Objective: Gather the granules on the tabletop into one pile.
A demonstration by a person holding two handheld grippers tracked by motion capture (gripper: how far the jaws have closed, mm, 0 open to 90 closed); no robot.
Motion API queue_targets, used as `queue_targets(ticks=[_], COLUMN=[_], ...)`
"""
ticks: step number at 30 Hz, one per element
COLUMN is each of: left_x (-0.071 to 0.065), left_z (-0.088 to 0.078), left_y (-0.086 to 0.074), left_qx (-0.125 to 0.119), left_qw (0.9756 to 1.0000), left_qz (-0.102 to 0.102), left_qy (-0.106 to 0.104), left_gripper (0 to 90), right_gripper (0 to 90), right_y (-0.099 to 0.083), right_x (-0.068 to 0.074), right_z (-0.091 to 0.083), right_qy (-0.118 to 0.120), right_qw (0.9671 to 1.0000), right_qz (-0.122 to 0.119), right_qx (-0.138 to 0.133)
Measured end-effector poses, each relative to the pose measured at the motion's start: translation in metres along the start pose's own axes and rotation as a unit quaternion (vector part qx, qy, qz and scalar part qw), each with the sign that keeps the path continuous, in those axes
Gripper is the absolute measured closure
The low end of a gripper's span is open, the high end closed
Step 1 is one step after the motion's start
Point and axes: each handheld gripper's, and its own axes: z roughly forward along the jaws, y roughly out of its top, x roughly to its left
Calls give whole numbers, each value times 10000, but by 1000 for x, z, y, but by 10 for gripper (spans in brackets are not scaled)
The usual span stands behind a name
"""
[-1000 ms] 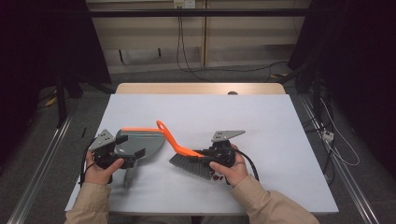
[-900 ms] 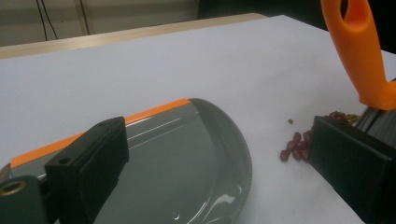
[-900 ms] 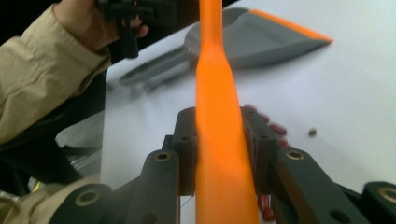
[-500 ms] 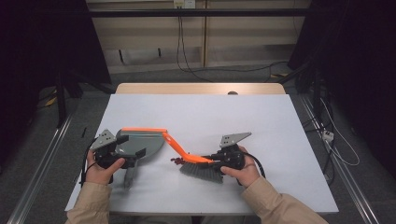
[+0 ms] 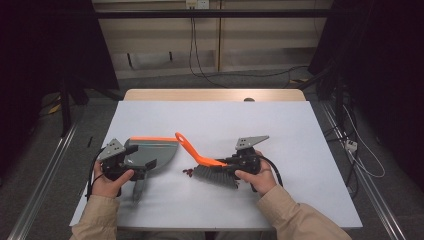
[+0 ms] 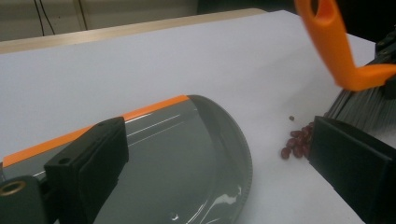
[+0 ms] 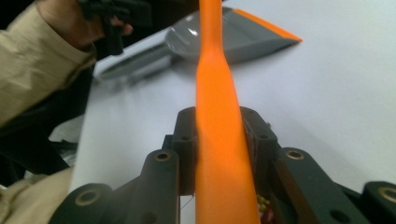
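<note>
Hand brush (image 5: 212, 167): light, stiff orange handle, soft bristles; on the surface (image 5: 300, 150) beside red beans (image 5: 188, 172). Right gripper (image 7: 219, 140) fingers clamp the handle. Dustpan (image 5: 152, 152): light, rigid plastic; left gripper (image 5: 131, 161) fingers spread around its rear.

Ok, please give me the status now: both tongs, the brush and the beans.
Right tongs shut on brush. Left tongs by dustpan, grip unclear. Red beans between bristles and pan. Nothing in the way.
</note>
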Motion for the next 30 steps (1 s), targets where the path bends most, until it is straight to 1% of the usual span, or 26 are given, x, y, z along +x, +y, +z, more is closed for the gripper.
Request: queue_targets(ticks=[1, 2, 5, 7, 8, 10, 11, 12, 14, 15, 18, 22, 24, 26, 28, 30], left_x=[0, 0, 1, 1, 0, 0, 0, 0, 0, 0, 1, 1, 1, 1, 1, 1], left_z=[0, 0, -1, -2, -2, -2, -2, -2, -2, -3, -4, -5, -4, -4, -4, -4], left_y=[0, 0, 0, 1, 1, 1, 1, 1, 1, 1, 1, 2, 2, 2, 2, 2], left_qx=[-11, -12, -28, -44, -46, -57, -59, -53, -52, -53, -73, -93, -84, -81, -82, -85], left_qw=[10000, 10000, 10000, 10000, 10000, 10000, 10000, 10000, 10000, 10000, 10000, 9999, 10000, 10000, 10000, 10000], left_qz=[22, 39, 3, -8, -10, 14, 11, 19, 17, 23, 18, 2, 16, 19, 17, 17], left_qy=[-6, -6, 31, 28, 26, 19, 16, 14, 21, 32, 32, 51, 37, 37, 42, 43], left_gripper=[54, 54, 53, 54, 53, 53, 54, 54, 53, 54, 53, 53, 54, 54, 54, 53], right_gripper=[710, 710, 710, 710, 710, 710, 710, 710, 710, 710, 710, 710, 710, 710, 710, 709], right_y=[1, 3, 8, 11, 12, 14, 16, 17, 18, 19, 21, 22, 22, 21, 21, 20], right_x=[1, 3, 11, 17, 19, 25, 27, 29, 32, 34, 41, 48, 50, 51, 51, 50], right_z=[-1, -2, -2, 1, 4, 11, 14, 17, 25, 28, 41, 56, 64, 70, 75, 80], right_qy=[34, 7, -67, -264, -314, -490, -539, -646, -676, -740, -883, -874, -944, -1014, -1033, -1136], right_qw=[10000, 9999, 9995, 9991, 9988, 9977, 9974, 9967, 9963, 9956, 9949, 9951, 9946, 9938, 9934, 9922], right_qz=[27, 41, 97, 109, 114, 173, 158, 147, 204, 234, 166, 212, 204, 269, 348, 400], right_qx=[-59, -109, -300, -318, -356, -434, -450, -464, -499, -523, -449, -404, -377, -359, -364, -310])
